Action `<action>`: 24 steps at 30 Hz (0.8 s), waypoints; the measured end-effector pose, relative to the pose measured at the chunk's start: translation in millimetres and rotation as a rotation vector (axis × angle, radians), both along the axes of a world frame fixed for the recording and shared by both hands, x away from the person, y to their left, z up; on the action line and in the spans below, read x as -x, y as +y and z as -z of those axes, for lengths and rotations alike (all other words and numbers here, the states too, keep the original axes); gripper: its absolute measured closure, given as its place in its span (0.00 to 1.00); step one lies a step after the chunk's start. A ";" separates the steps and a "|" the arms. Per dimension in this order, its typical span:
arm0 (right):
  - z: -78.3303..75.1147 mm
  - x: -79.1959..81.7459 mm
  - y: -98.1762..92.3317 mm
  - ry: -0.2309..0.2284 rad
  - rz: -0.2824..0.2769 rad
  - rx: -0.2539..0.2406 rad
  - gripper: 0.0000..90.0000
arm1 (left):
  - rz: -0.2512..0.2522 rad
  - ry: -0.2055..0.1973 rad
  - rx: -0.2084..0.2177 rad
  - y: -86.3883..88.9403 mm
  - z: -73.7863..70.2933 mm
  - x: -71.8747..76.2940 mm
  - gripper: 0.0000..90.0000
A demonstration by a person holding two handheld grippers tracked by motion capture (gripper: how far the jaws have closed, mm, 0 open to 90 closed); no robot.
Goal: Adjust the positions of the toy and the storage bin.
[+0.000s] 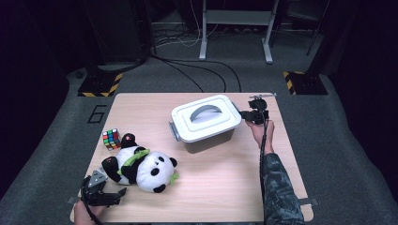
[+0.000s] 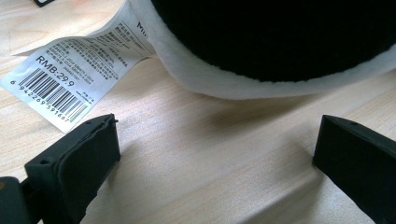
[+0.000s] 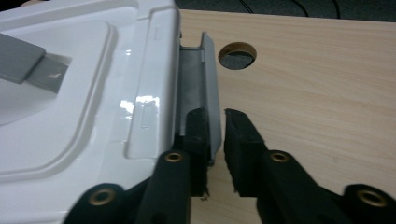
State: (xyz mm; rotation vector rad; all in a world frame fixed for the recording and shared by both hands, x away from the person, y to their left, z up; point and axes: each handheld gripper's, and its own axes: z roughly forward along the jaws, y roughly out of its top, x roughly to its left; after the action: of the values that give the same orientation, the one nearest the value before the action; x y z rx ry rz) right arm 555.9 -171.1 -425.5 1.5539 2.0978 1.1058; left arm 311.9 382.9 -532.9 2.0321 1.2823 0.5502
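The storage box (image 1: 206,123) sat toward the far right of the pale wood-grain counter (image 1: 225,187), a smooth white plastic lid with rounded corners over a grey tub, a flat grey carry handle (image 1: 205,111) arched across its top. The right gripper (image 1: 248,115) had reached the box's right end, and in the right gripper view its black jaws were clamped on the thin grey latch (image 3: 211,93), a hinged plastic flap standing out from the lid's edge; the inner jaw was tucked behind the flap, the outer one pressed on its face (just beyond it, a round cable hole (image 3: 237,55) pierced the counter). The left gripper (image 1: 123,192) rested at the near left corner, jaws spread wide with nothing between them. Just ahead of it lay a plush panda (image 1: 141,165), soft black-and-white fleece with a green scarf, its papery barcode tag (image 2: 70,79) flat on the wood. A glossy colour cube (image 1: 111,138) stood beside the panda's foot.
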 end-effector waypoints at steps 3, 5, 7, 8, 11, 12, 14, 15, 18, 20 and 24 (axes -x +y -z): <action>-0.6 1.7 3.2 -0.011 0.009 0.015 0.92 | 0.000 0.000 0.000 0.0 0.0 0.0 0.00; -1.0 2.7 2.9 -0.010 0.018 0.018 0.92 | 0.000 0.000 0.000 0.0 0.0 0.0 0.00; -1.2 4.6 1.7 -0.008 0.025 0.017 0.92 | 0.000 0.000 0.000 0.0 0.0 0.0 0.00; -1.5 6.3 1.0 -0.004 0.035 0.018 0.92 | 0.000 0.000 0.000 0.0 0.0 0.0 0.00; -0.9 13.4 -3.0 -0.010 0.047 0.017 0.92 | 0.000 0.000 0.000 0.0 0.0 0.0 0.00; -0.6 16.4 -4.7 -0.012 0.053 0.012 0.92 | 0.000 0.000 0.000 0.0 0.0 0.0 0.00; -0.9 23.3 -7.4 -0.011 0.065 0.015 0.92 | 0.000 0.000 0.000 0.1 0.0 0.0 0.00; -1.0 26.5 -8.9 -0.011 0.068 0.016 0.92 | 0.000 0.000 0.000 0.0 0.0 0.0 0.00; -0.3 35.9 -13.0 -0.016 0.070 0.008 0.91 | 0.000 0.000 0.000 0.0 0.0 0.0 0.00; 0.2 41.7 -15.3 -0.021 0.071 0.011 0.91 | 0.000 0.000 0.000 0.0 0.0 0.0 0.00; 0.4 51.8 -18.1 -0.022 0.077 0.010 0.91 | 0.000 0.000 0.000 0.1 0.0 0.0 0.00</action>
State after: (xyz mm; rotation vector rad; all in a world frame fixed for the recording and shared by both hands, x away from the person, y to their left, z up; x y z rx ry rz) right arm 504.1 -189.2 -426.0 1.5964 2.0087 1.0790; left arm 311.9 382.9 -532.9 2.0325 1.2819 0.5497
